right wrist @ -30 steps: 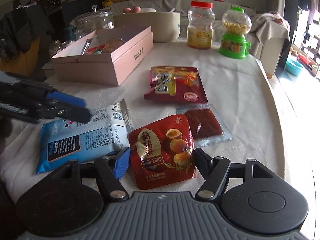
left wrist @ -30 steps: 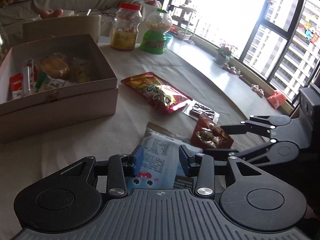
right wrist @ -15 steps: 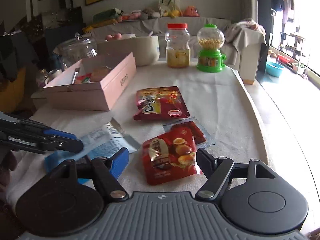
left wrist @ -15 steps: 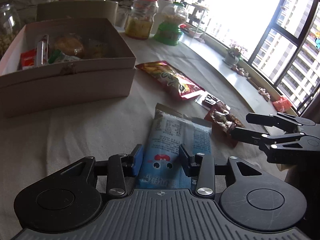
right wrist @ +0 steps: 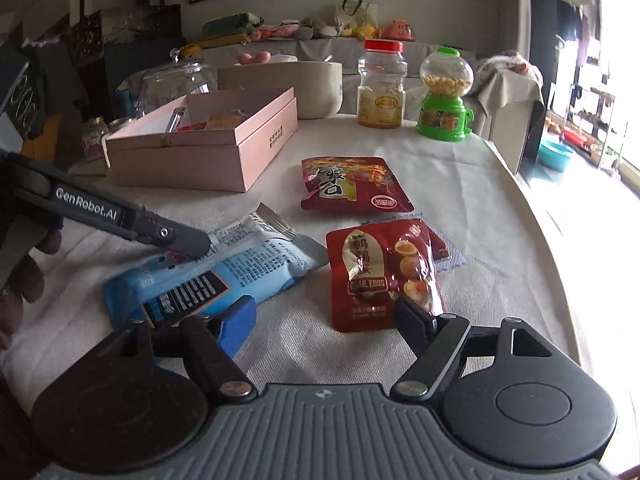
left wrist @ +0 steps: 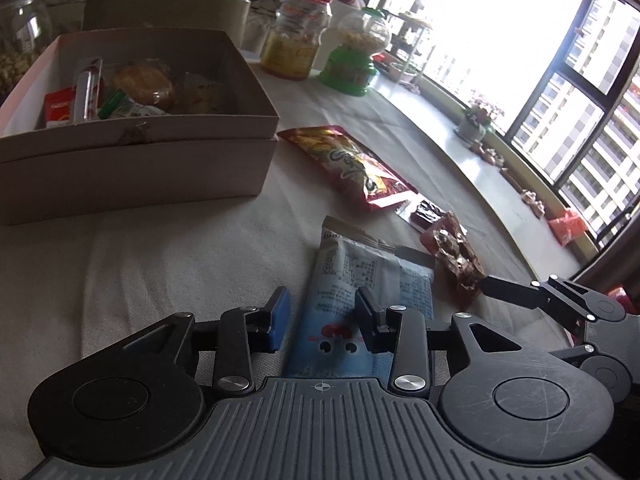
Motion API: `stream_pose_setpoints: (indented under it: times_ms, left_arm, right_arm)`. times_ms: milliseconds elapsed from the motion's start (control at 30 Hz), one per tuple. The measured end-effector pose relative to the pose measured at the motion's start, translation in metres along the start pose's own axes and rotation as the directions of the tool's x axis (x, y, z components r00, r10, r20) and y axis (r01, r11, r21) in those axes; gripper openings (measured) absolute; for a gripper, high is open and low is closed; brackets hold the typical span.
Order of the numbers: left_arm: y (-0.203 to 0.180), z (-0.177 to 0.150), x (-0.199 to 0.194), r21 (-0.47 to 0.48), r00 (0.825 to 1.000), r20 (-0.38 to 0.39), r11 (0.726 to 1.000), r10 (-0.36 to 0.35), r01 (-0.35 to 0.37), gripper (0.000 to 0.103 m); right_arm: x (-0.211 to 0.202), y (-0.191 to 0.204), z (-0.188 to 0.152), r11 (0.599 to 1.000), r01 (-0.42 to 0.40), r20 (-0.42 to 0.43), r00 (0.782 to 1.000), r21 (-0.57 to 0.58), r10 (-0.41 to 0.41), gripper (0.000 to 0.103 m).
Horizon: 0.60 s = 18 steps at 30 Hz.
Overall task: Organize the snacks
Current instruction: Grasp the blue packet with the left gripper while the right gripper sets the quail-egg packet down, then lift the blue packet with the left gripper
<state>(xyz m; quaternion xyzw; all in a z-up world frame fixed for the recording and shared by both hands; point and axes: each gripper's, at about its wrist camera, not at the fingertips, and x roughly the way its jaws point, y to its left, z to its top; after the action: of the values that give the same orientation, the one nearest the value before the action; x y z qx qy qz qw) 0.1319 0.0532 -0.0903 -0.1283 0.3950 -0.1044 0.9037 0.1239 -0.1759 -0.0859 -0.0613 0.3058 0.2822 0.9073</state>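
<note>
on the cloth-covered table (right wrist: 460, 184), four snack packets lie loose in front of a pink box (right wrist: 208, 148) whose lid is off and which already holds a few wrapped snacks. nearest the left gripper (left wrist: 320, 320) is a light blue packet (left wrist: 360, 292), lying flat with its printed back up. the left gripper's jaws are closing with that packet between them: the right pad rests at the packet's surface, while the blue left pad stands just off its edge over bare cloth, so nothing is pinched. from the right wrist view the same gripper shows as a dark finger (right wrist: 176, 236) reaching in from the left, its tip over the blue packet's upper half, with the fingers of a person's hand (right wrist: 24, 276) behind it.

the right gripper (right wrist: 324, 316) is spread wide, its jaws opening slightly. a red quail egg pouch (right wrist: 376, 272) lies between them, closer to the right finger, which sits at the pouch's lower right corner; whether it touches is hard to tell. the left blue pad sits apart from the pouch, by the lower end of the blue packet. under the pouch's far edge peeks a clear-wrapped dark red snack (right wrist: 444, 252). beyond it lies a larger red packet (right wrist: 352, 184) with yellow print.

at the table's far end stand a plastic jar with a red lid (right wrist: 382, 84), a green candy dispenser (right wrist: 444, 96), a pale round bowl (right wrist: 288, 84) and a glass jar (right wrist: 176, 80).
</note>
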Motion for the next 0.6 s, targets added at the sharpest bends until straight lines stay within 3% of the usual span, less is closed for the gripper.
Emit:
stream_pose_setpoints:
  times_ms: [100, 233, 367, 600]
  left_arm:
    - [-0.002, 0.001, 0.003, -0.005, 1.0, -0.022, 1.0, -0.021, 0.021, 0.041]
    - [-0.003, 0.002, 0.007, -0.048, 0.996, -0.047, 0.996, -0.082, 0.08, 0.041]
    - [-0.009, 0.006, 0.004, -0.068, 0.995, -0.067, 0.996, -0.07, 0.065, 0.041]
    - [-0.032, 0.015, -0.022, -0.015, 0.995, 0.001, 0.995, -0.097, 0.097, 0.041]
  right_arm:
    - [-0.005, -0.009, -0.002, 0.996, -0.037, 0.007, 0.999, 0.077, 0.036, 0.077]
    - [-0.002, -0.01, -0.007, 0.995, -0.031, -0.003, 0.999, 0.098, 0.032, 0.076]
    - [-0.002, -0.006, -0.008, 0.996, -0.023, -0.001, 1.0, 0.087, 0.024, 0.074]
    - [-0.006, -0.011, -0.01, 0.995, -0.028, 0.003, 1.0, 0.1, 0.027, 0.07]
